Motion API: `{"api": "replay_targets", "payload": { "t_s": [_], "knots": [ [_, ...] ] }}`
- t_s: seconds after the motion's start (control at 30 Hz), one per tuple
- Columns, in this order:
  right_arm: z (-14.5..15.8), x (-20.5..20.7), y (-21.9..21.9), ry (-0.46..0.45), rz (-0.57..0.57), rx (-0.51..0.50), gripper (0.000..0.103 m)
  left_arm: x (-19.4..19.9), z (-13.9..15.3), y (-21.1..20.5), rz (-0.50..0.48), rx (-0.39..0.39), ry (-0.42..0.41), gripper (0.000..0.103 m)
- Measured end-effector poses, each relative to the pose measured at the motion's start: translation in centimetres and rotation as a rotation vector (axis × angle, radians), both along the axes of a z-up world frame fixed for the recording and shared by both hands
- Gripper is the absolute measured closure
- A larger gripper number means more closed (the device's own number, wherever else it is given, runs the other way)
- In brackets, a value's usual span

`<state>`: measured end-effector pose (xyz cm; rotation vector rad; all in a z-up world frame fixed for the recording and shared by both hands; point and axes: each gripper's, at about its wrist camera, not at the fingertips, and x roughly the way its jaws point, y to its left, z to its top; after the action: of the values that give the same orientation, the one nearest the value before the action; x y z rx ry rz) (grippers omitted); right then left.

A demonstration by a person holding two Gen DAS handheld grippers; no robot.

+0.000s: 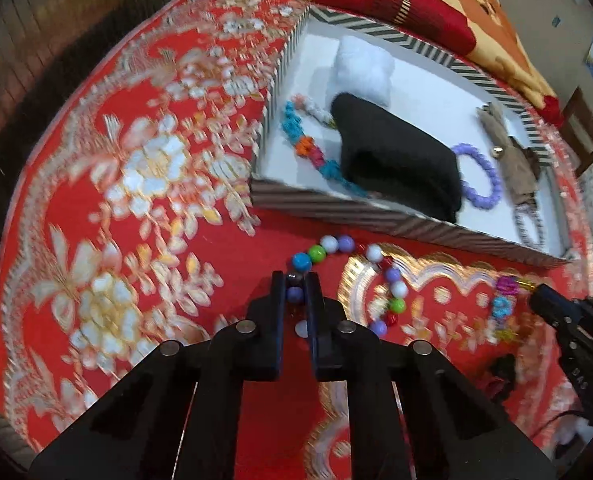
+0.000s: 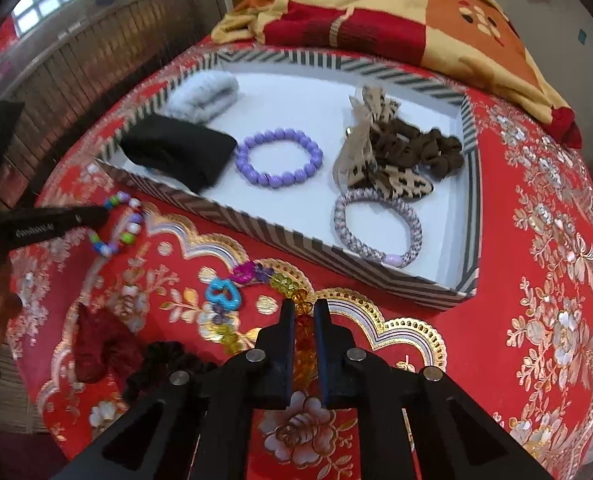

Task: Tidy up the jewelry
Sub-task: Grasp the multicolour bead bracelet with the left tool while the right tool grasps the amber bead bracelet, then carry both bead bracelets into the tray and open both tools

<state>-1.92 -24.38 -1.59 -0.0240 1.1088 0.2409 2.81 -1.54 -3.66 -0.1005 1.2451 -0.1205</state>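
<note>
A striped-rim tray [image 1: 336, 210] [image 2: 296, 236] with a white floor sits on a red embroidered cloth. My left gripper [image 1: 296, 280] is shut on a bracelet of round coloured beads [image 1: 316, 253], which trails right over the cloth; it also shows at the left of the right wrist view [image 2: 130, 222]. My right gripper [image 2: 304, 306] is shut on a chain of clear coloured charms [image 2: 224, 294] lying in front of the tray; it also shows in the left wrist view [image 1: 504, 304]. In the tray lie a purple bead bracelet [image 2: 278, 158], a braided hair tie [image 2: 378, 228], brown scrunchies [image 2: 408, 148] and a black pouch [image 2: 180, 150].
A white fluffy item [image 2: 202, 94] and a colourful flower chain [image 1: 308, 148] lie in the tray's far part. A dark red scrunchie [image 2: 100, 350] and a black one [image 2: 164, 368] lie on the cloth at the near left. A folded blanket [image 2: 396, 12] lies behind the tray.
</note>
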Motion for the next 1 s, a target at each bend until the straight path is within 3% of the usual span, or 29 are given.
{"api": "replay_targets", "payload": {
  "t_s": [0.17,0.4,0.73,1.0],
  "knots": [
    [2.6,-0.8,-0.1,-0.050,0.020,0.020,0.094,-1.4,2.5,0.7,0.041,-0.063,-0.027,0.095],
    [5.9,-1.8,-0.4,-0.116,0.028,0.033,0.094,-2.4,6.8,0.8,0.034,-0.088,-0.094,0.095],
    [9.3,-1.6,-1.5,-0.181,0.025,0.034,0.094,-2.3,11.4,0.0,0.003,-0.079,-0.176,0.095],
    [10.5,0.6,-1.2,-0.203,0.031,0.022,0.094,0.1,13.1,-2.7,-0.072,-0.044,-0.220,0.095]
  ]
}}
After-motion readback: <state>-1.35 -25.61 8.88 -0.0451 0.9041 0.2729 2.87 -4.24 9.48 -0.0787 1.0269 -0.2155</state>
